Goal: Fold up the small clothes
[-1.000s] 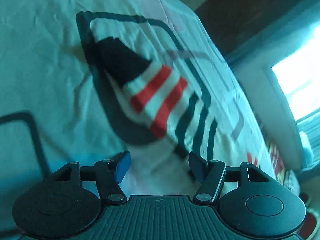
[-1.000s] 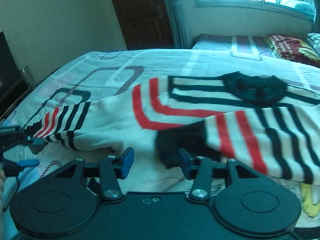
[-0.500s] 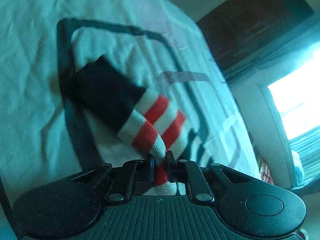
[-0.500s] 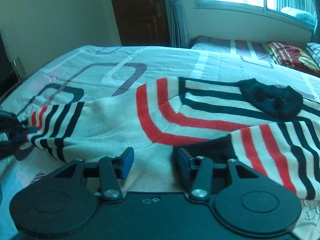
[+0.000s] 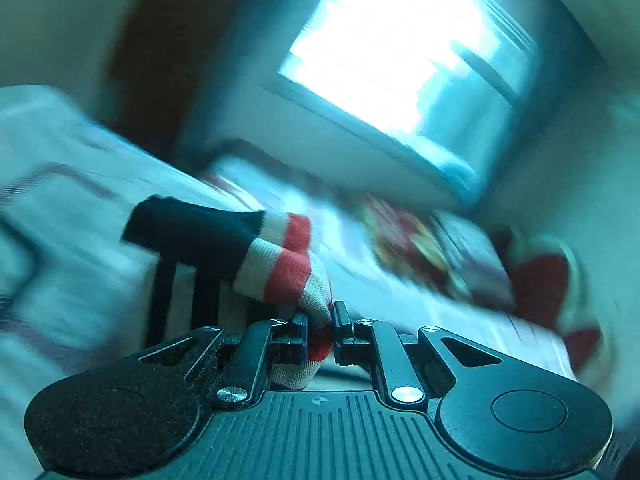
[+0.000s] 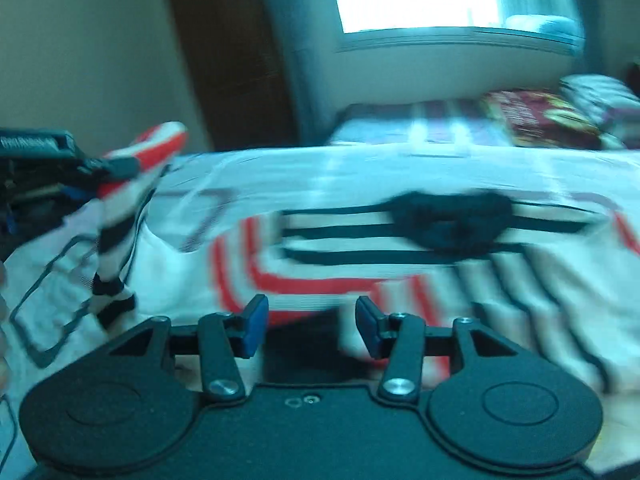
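Sweater [image 6: 360, 264] is spread across the bed [image 6: 360, 172]. Left hand-held gripper [image 5: 320, 330] is pinching the sleeve [image 5: 280, 268] near its cuff and holding it up off the bed's left side, probably to fold it inward. Right hand-held gripper [image 6: 312, 322] hangs open over the near hem.

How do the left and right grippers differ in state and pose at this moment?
The left gripper is shut on the sweater sleeve and holds it lifted; the right gripper is open, gripping nothing, low over the sweater body. Both share black frames and blue pads.
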The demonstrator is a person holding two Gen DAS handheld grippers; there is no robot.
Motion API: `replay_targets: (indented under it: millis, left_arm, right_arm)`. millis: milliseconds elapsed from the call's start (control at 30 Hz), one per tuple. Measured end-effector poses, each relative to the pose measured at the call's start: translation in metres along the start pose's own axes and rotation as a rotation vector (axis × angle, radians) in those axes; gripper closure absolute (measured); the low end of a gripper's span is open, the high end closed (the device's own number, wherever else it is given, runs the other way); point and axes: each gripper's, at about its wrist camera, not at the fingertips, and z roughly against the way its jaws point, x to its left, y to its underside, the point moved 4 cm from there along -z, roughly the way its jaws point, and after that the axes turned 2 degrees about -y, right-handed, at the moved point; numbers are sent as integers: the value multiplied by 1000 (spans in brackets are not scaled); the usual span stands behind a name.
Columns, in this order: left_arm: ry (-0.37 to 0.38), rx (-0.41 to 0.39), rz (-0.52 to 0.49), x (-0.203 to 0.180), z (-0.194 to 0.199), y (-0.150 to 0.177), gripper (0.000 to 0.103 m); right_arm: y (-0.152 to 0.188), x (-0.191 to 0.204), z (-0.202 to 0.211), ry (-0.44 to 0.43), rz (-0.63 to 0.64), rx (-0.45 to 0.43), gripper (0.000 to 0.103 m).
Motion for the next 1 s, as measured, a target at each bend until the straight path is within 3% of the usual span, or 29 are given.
replay_targets:
  millis: [133, 233, 333, 433, 533, 633, 767, 900, 1000]
  left_arm:
    - [101, 195, -187, -78, -53, 58, 91]
    - [84, 302, -340, -111, -72, 96, 91]
    - [38, 244, -424, -130, -61, 99, 91]
    - [40, 192, -482, -151, -45, 96, 91]
    - [39, 162, -633, -181, -36, 104, 91]
    - [82, 237, -585, -184, -37, 107, 91]
    - [103, 246, -577, -180, -28, 110, 91]
    - [48, 244, -459, -150, -17, 92, 91]
    - [-71, 217, -383, -104, -10, 71, 91]
  right_arm:
    - [10, -71, 27, 119, -109, 0, 55]
    - [24, -111, 42, 154, -196, 22, 53]
    - [28, -129, 50, 148, -235, 15, 50]
    - [29, -136, 54, 123, -261, 5, 47]
    - [28, -143, 60, 127, -277, -4, 44]
    - [29, -150, 61, 118, -306, 6, 43]
    - [32, -153, 55, 85, -340, 28, 43]
    - [34, -151, 40, 44, -374, 62, 43]
    - [36, -153, 28, 58, -393, 84, 43]
